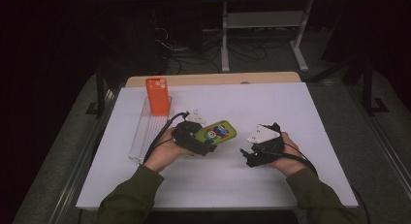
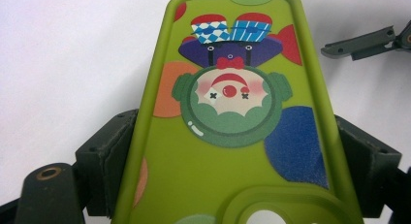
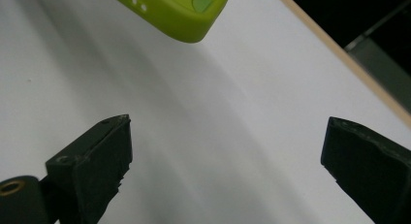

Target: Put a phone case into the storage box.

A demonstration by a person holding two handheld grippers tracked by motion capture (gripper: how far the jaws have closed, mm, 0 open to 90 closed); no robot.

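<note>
Your left tool (image 2: 232,151) clamps the green phone case (image 2: 232,136); your right tool (image 3: 225,161) gapes wide above the table (image 3: 218,112).

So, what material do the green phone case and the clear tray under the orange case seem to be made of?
The green phone case looks like soft matte silicone or rubbery plastic: rounded raised rim, dull surface, printed clown. The left tool clamps it by its sides. The clear tray looks like transparent hard plastic, perhaps acrylic: the white table shows through. The orange case looks similarly matte.

High view overhead, forward-down; both claw views close, sharing green case (image 2: 232,136).
</note>
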